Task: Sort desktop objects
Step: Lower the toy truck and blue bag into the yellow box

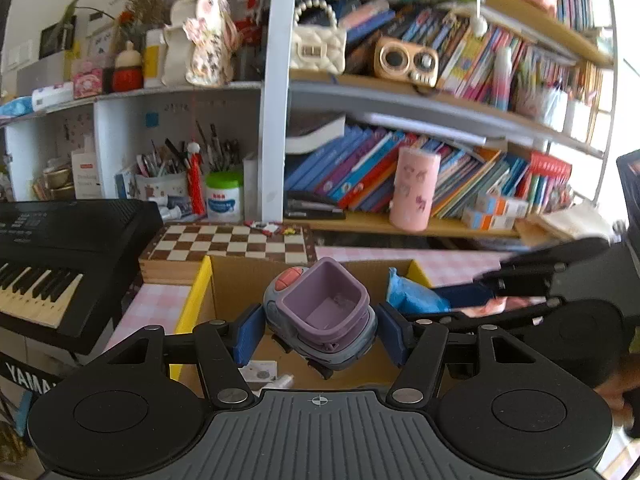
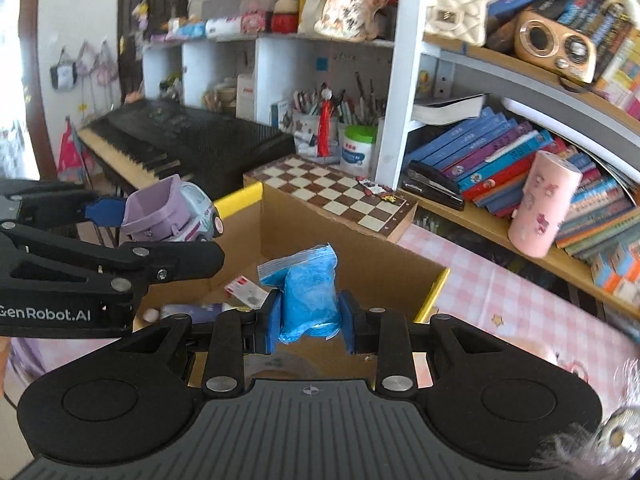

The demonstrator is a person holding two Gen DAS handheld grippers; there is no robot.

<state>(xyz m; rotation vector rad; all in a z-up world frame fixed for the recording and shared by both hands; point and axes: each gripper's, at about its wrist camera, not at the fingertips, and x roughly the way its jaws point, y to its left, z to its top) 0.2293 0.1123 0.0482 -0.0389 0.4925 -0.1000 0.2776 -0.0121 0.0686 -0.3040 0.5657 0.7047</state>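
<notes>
A toy truck (image 1: 320,316) with a purple bucket and grey body hangs over an open cardboard box (image 1: 240,280), and my left gripper (image 1: 320,330) is shut on its sides. The right wrist view shows the same toy truck (image 2: 172,212) at the left, above the cardboard box (image 2: 332,236). A blue packet (image 2: 308,292) is pinched between the blue pads of my right gripper (image 2: 308,322), also over the box. In the left wrist view the blue packet (image 1: 412,296) and the right gripper's fingers (image 1: 520,280) come in from the right.
A chessboard box (image 1: 228,246) sits behind the cardboard box, a black keyboard (image 1: 52,248) to its left. A pink cup (image 1: 414,190) stands on the lower bookshelf. Small items (image 2: 244,292) lie on the box floor. A pink checked tablecloth (image 2: 500,292) covers the desk.
</notes>
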